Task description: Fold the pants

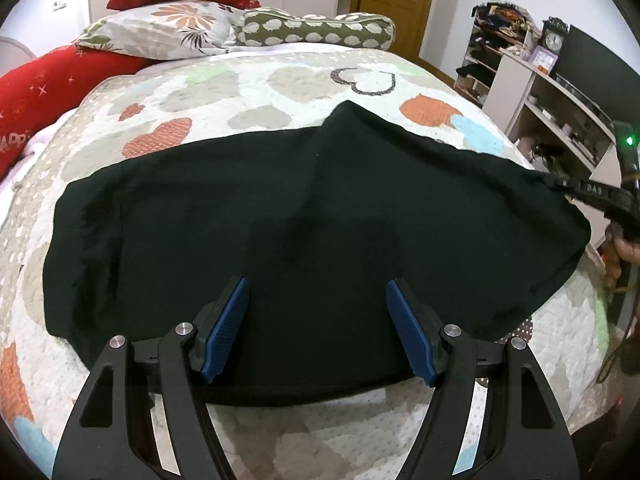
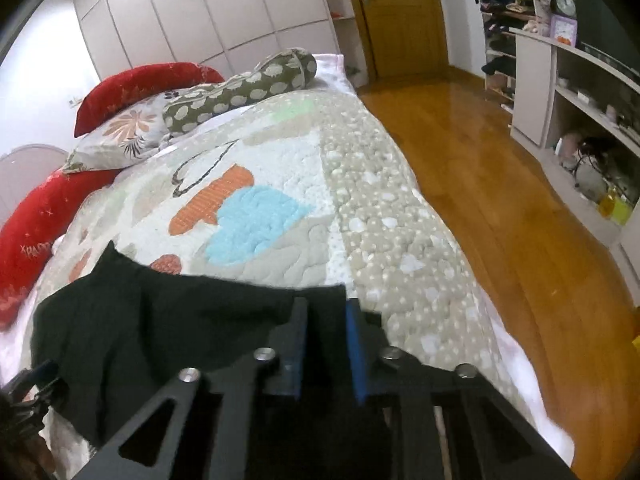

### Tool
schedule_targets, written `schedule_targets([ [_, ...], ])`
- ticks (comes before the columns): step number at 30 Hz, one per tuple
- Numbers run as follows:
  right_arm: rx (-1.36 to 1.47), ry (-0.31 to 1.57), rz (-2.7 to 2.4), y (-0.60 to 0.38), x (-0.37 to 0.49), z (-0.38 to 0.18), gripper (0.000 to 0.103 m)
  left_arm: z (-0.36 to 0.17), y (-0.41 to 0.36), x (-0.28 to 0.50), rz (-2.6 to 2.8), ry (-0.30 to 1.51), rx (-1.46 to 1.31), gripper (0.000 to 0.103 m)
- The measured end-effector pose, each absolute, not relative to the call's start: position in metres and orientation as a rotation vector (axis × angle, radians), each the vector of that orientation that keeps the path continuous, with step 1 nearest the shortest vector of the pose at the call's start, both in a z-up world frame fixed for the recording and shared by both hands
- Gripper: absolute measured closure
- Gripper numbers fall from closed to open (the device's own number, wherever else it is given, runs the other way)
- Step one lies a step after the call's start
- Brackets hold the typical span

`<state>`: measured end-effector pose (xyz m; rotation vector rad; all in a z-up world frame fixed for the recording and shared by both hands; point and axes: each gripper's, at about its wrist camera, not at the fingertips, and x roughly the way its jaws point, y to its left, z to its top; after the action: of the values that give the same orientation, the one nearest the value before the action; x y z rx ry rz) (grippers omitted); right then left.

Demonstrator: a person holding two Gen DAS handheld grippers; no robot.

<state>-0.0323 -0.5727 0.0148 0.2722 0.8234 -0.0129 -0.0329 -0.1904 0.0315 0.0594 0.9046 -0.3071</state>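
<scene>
Black pants (image 1: 304, 208) lie spread across the quilted bed (image 1: 248, 92). My left gripper (image 1: 318, 292) is open, its blue pads over the near edge of the pants with nothing between them. My right gripper (image 2: 326, 308) is shut on the right end of the pants (image 2: 160, 320) and holds that corner lifted off the quilt (image 2: 360, 208). In the left wrist view the right gripper (image 1: 560, 184) shows at the far right, pinching the pants' corner.
Red, floral and green spotted pillows (image 1: 180, 20) sit at the head of the bed. The bed's right edge (image 2: 500, 320) drops to a wooden floor (image 2: 500, 200). Open shelves (image 2: 580, 120) with clutter stand along the right wall.
</scene>
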Motion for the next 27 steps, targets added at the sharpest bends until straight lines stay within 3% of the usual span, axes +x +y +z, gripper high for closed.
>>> schedule_targets([
  [8, 0.338, 0.807, -0.063, -0.587, -0.033, 0.009, 0.096, 0.026, -0.195, -0.033, -0.297, 0.898, 0.078, 0.031],
  [9, 0.341, 0.806, -0.064, -0.588, -0.035, 0.011, 0.093, 0.028, -0.195, -0.033, -0.301, 0.901, 0.073, 0.031],
  [13, 0.323, 0.784, -0.083, -0.586, -0.066, 0.029, 0.06, 0.038, -0.193, -0.039, -0.324, 0.886, 0.042, 0.031],
  [14, 0.314, 0.776, -0.076, -0.583, -0.076, 0.032, 0.059, 0.041, -0.194, -0.041, -0.33, 0.876, 0.042, 0.031],
  [27, 0.317, 0.836, 0.072, -0.536, -0.141, 0.019, 0.059, 0.056, -0.218, -0.054, -0.448, 0.867, -0.017, 0.031],
])
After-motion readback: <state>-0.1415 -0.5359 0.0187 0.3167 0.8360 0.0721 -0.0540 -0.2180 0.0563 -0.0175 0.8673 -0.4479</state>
